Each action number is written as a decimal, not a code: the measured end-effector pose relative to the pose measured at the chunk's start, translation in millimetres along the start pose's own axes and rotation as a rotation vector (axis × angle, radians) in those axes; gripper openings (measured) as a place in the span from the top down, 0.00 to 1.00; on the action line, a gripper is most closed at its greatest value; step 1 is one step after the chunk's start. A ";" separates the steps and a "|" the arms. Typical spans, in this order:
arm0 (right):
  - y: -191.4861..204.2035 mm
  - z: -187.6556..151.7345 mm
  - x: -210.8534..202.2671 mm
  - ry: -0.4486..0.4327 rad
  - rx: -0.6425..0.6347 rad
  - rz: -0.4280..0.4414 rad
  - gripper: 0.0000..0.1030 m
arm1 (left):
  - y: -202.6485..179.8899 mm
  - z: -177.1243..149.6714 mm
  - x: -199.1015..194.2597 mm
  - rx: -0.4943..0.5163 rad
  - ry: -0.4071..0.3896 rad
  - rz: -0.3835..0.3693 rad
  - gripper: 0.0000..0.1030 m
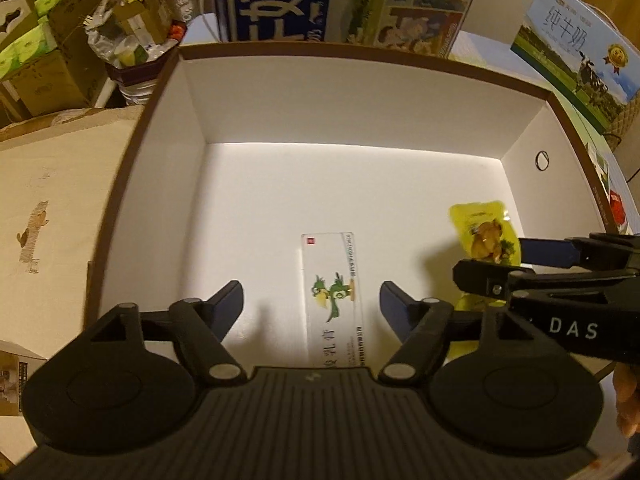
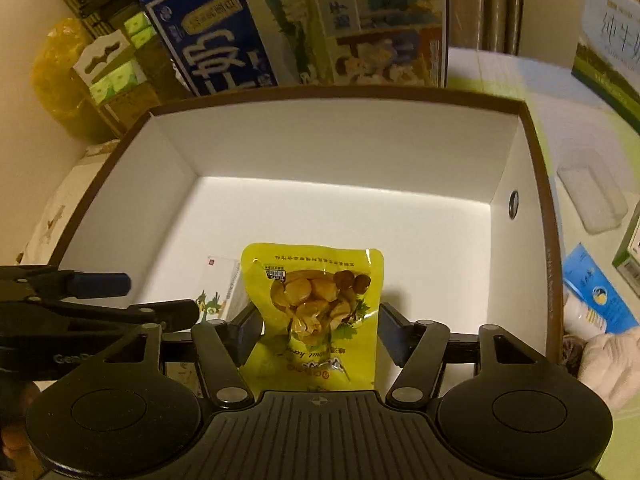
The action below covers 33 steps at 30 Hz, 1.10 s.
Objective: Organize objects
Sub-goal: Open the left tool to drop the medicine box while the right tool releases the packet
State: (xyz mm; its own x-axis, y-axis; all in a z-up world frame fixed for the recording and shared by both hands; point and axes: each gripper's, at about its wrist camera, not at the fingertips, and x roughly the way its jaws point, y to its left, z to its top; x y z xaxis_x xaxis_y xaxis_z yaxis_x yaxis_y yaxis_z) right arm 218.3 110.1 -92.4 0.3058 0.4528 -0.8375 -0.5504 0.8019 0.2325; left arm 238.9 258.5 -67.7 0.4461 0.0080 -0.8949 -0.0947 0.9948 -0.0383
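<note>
From your left wrist camera, your left gripper (image 1: pixel 311 302) hangs spread wide over the white box (image 1: pixel 192 120) with the brown rim, holding nothing. The small flat carton (image 1: pixel 333 300) with the green bird print lies flat on the box floor, straight between the two fingers but below them and untouched. At the right edge your right gripper (image 1: pixel 516 258) reaches in sideways, with the yellow snack pouch (image 1: pixel 486 232) showing between its fingers. Milk cartons (image 1: pixel 280 0) stand behind the box. From your right wrist camera, the yellow snack pouch (image 2: pixel 316 304) sits between the fingers of your right gripper (image 2: pixel 320 330); the left pad touches its edge, while a gap shows at the right pad, so you cannot tell whether the grip is firm. The pouch hangs over the near part of the box (image 2: pixel 536 184), just right of the bird carton (image 2: pixel 218 292). Your left gripper (image 2: pixel 162 296) enters from the left.
</note>
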 end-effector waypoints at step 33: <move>-0.3 -33.1 -101.5 -0.119 -0.070 0.079 0.21 | -28.7 -41.2 -92.4 -0.047 -0.133 0.031 0.18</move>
State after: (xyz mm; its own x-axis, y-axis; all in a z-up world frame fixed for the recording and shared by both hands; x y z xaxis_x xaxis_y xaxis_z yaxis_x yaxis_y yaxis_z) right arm 161.7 51.0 -23.8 0.3474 0.5598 -0.7523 -0.6280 0.7347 0.2567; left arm 163.7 225.0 -2.2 0.5564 0.0549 -0.8291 -0.1505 0.9880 -0.0356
